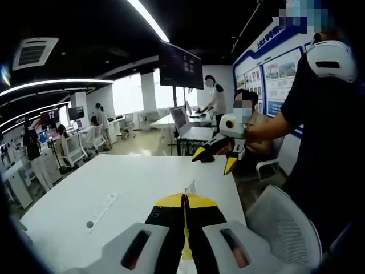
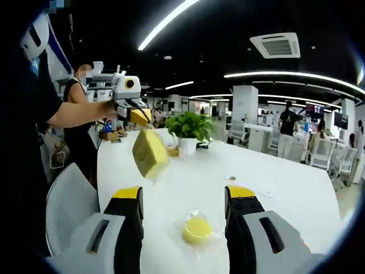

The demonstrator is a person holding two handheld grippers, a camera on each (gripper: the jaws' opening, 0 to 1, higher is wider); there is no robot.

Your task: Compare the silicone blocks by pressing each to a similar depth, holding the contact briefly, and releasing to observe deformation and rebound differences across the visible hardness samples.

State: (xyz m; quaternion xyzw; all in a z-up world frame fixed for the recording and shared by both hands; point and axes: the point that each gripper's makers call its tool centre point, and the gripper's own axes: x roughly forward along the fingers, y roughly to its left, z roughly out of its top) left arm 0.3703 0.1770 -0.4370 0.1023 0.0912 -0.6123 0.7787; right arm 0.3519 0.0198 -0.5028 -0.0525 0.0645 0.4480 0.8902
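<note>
A yellow square silicone block (image 2: 149,151) hangs tilted above the white table (image 2: 268,182), just under the tips of my left gripper (image 2: 140,117). That gripper appears shut on the block's clear wrap. In the left gripper view the same gripper (image 1: 183,197) has its yellow-tipped jaws pressed together, with a bit of clear wrap (image 1: 191,186) showing past them. A round yellow block (image 2: 197,229) in clear wrap lies on the table between the wide-apart jaws of my right gripper (image 2: 183,194), which touch nothing. The right gripper (image 1: 215,161) is also seen hovering open over the table's far edge.
A potted plant (image 2: 190,128) stands mid-table behind the hanging block. A pale ruler-like strip (image 1: 102,211) lies on the table (image 1: 85,188). A grey chair (image 1: 285,228) sits at the table's side beside the person holding the grippers. Several other people, desks and monitors fill the room behind.
</note>
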